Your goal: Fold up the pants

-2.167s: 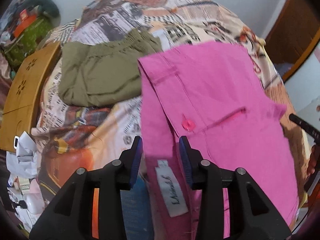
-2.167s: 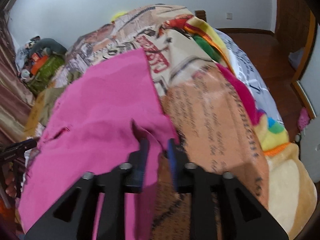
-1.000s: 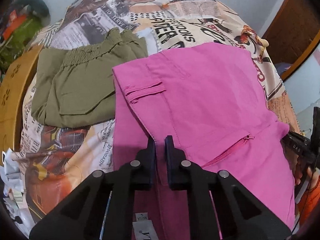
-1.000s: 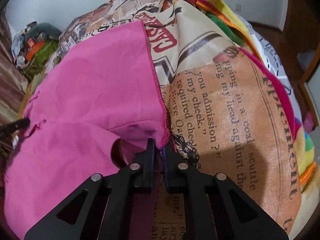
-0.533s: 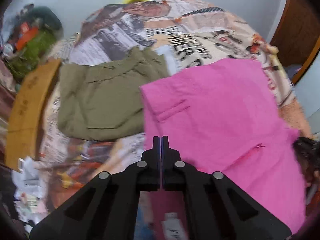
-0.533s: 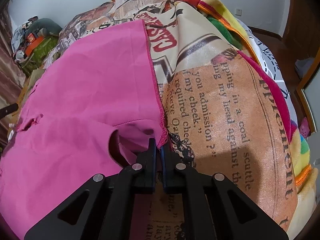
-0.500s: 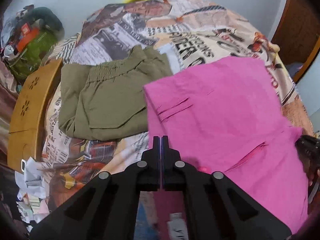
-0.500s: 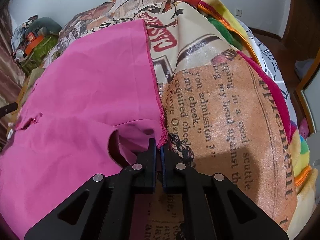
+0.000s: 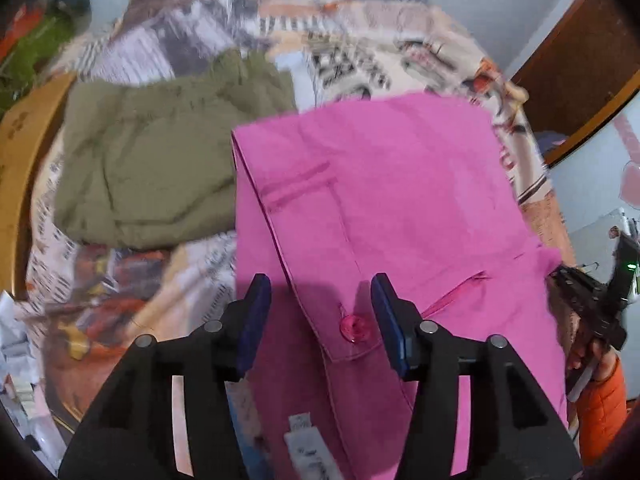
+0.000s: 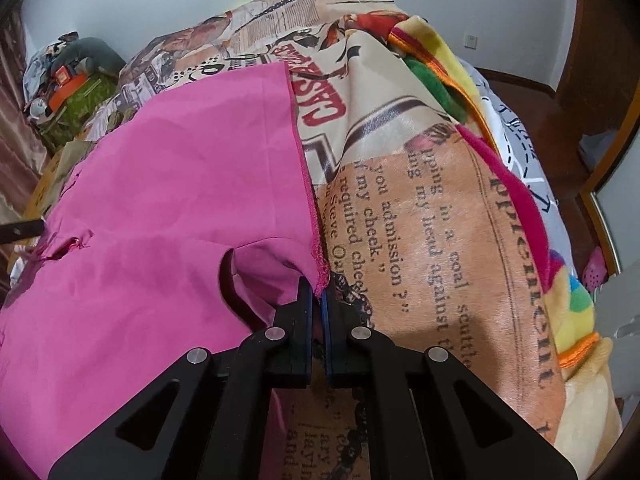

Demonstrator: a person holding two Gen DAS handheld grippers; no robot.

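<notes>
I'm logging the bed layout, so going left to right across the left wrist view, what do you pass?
wooden board → olive green pants → pink pants → right gripper, partly in view at the right edge.

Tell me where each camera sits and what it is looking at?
Left wrist view: sits on the left gripper, looking along its open fingers at the pink cotton pants, folded olive-green shorts beside them; an orange-sleeved hand shows at right.
Right wrist view: sits on the right gripper, shut on the pants' frayed hem, facing the newspaper-print blanket.
Shared: both see the pink pants and blanket.
</notes>
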